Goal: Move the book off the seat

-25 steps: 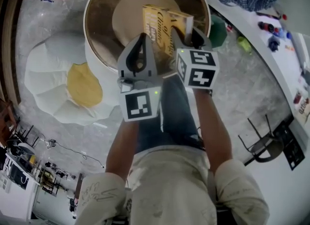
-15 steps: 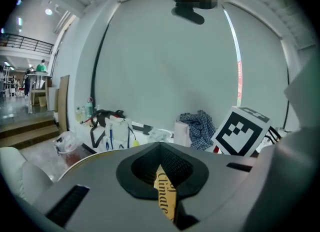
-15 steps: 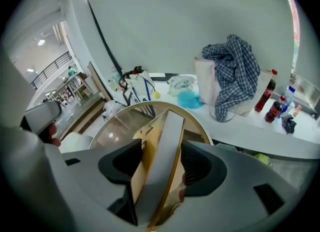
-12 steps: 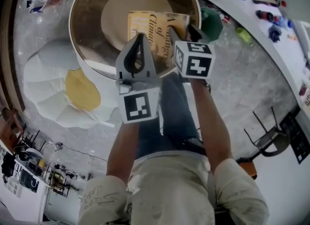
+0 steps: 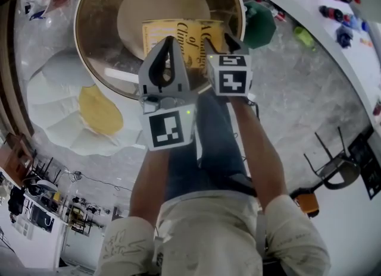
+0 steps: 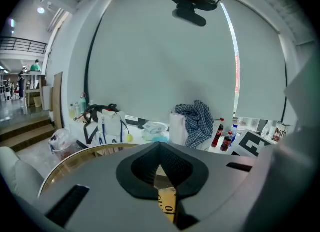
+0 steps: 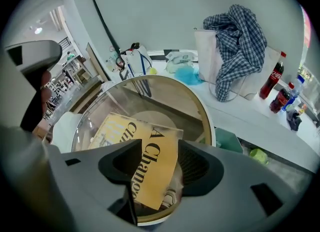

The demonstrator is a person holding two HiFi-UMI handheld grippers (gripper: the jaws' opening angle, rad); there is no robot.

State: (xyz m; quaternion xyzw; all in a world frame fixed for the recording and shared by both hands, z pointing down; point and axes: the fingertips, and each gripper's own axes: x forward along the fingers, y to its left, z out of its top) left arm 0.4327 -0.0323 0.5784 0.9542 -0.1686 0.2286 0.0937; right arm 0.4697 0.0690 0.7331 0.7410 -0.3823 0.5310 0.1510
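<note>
Book [image 5: 178,37] flat on seat [image 5: 156,0], long axis sideways

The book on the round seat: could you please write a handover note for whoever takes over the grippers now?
Left gripper: shut, empty, above the yellow book.
Right gripper: open, jaws just opened wider, book's end between them, ungripped.
Book: lying in the round seat.
Done: both grippers are at the book.
To do: grip, lift, move it off the seat.
</note>
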